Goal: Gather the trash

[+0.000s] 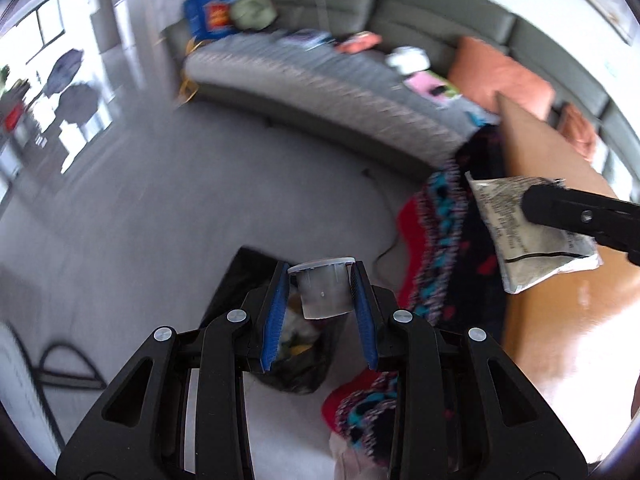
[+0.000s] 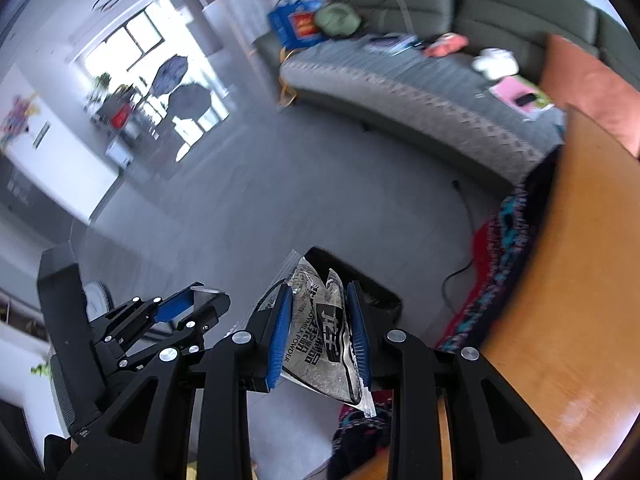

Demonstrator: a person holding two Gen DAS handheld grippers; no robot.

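The left claw (image 1: pixel 320 276) was clenched on a small grey lidded cup (image 1: pixel 323 290), held directly over the open black trash bag (image 1: pixel 298 364) on the floor. The right claw (image 2: pixel 318 328) was gripping a crumpled silver milk-powder packet (image 2: pixel 320 332), with the mouth of the same bag seen just beyond its tips; in the left wrist view that packet (image 1: pixel 532 232) hung to the right, above the edge of the wooden tabletop (image 1: pixel 560 280) and the patterned rug (image 1: pixel 440 240).

Both pieces looked ready to drop. To do it well, the cup should probably be let go only once it sat squarely above the opening, low enough not to bounce off the rim. The packet is light and flat, so it would likely need carrying left over the bag before letting go, or it could flutter onto the rug.

The bag already held some pale and yellowish scraps; what they were could not be made out.
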